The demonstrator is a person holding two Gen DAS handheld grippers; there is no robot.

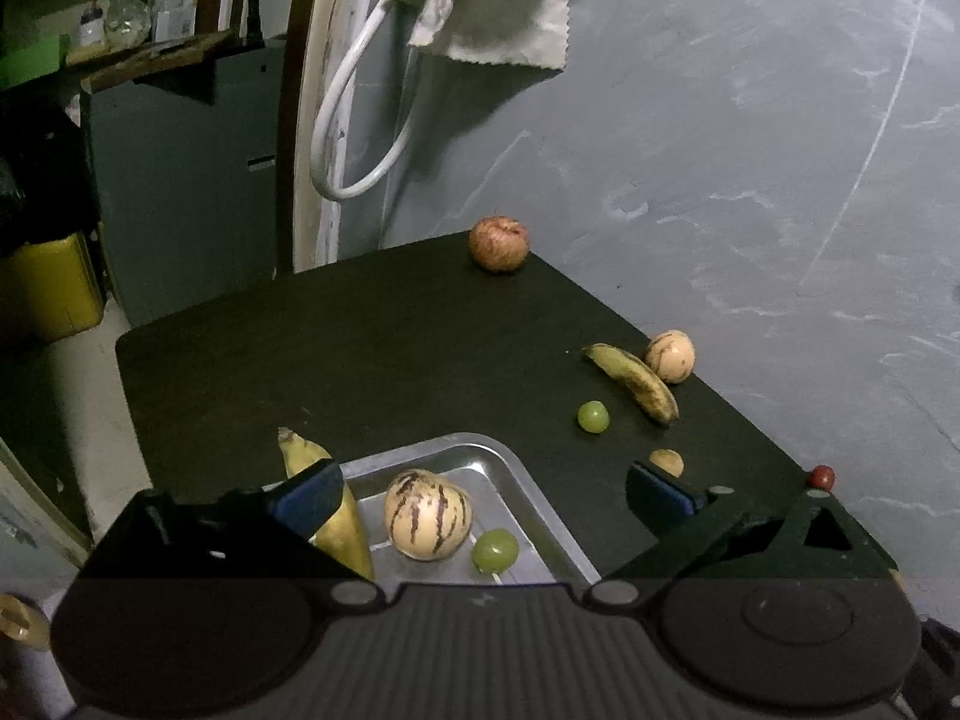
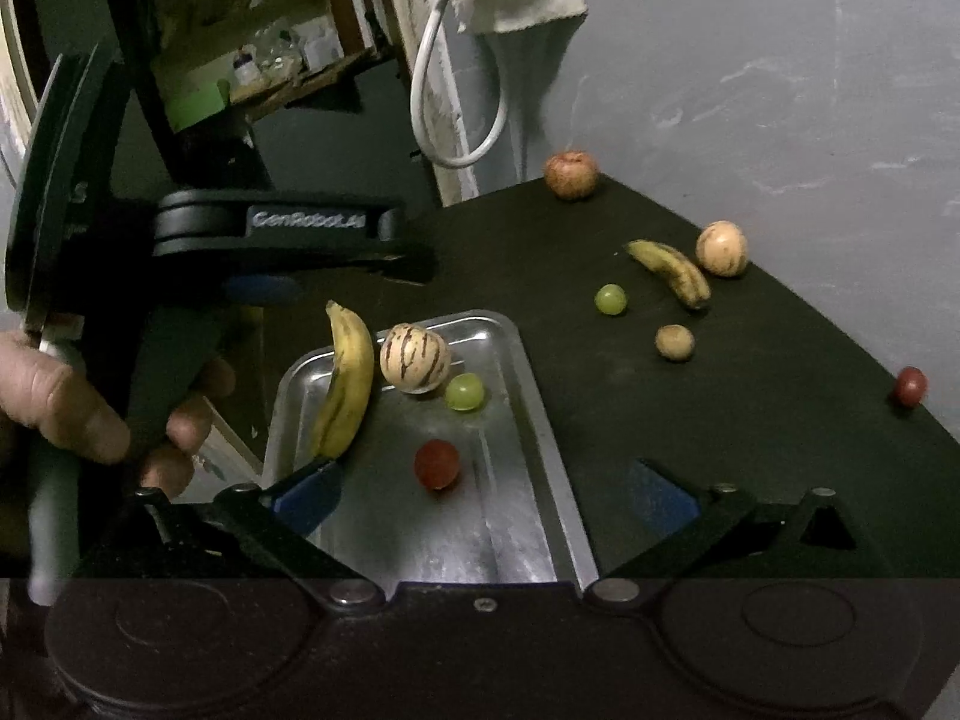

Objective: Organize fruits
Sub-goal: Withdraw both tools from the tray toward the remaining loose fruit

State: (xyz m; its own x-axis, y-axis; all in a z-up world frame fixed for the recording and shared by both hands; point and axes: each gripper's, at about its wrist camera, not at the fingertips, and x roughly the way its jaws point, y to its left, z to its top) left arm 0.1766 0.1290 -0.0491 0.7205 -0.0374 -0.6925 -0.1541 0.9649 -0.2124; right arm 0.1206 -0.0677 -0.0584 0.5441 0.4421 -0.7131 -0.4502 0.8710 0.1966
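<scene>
A metal tray (image 2: 540,396) (image 1: 528,480) on the black table holds a yellow banana (image 2: 348,384) (image 1: 342,534), a striped melon (image 2: 415,358) (image 1: 427,514), a green grape (image 2: 464,391) (image 1: 495,549) and a red fruit (image 2: 437,464). Loose on the table lie an apple (image 1: 499,243) (image 2: 571,174), a dark banana (image 1: 636,383) (image 2: 672,272), a second melon (image 1: 671,356) (image 2: 722,248), a green grape (image 1: 593,416) (image 2: 611,299), a small brown fruit (image 1: 667,462) (image 2: 675,342) and a red fruit (image 1: 820,476) (image 2: 911,386). My left gripper (image 1: 483,495) hovers open over the tray. My right gripper (image 2: 486,495) is open above the tray's near end.
A grey wall (image 1: 750,150) borders the table's (image 1: 360,348) right and far edges. A white cable (image 1: 354,120) and cloth (image 1: 498,12) hang behind. A yellow box (image 1: 48,288) stands on the floor at left. A person's hand (image 2: 78,402) holds the left gripper's handle.
</scene>
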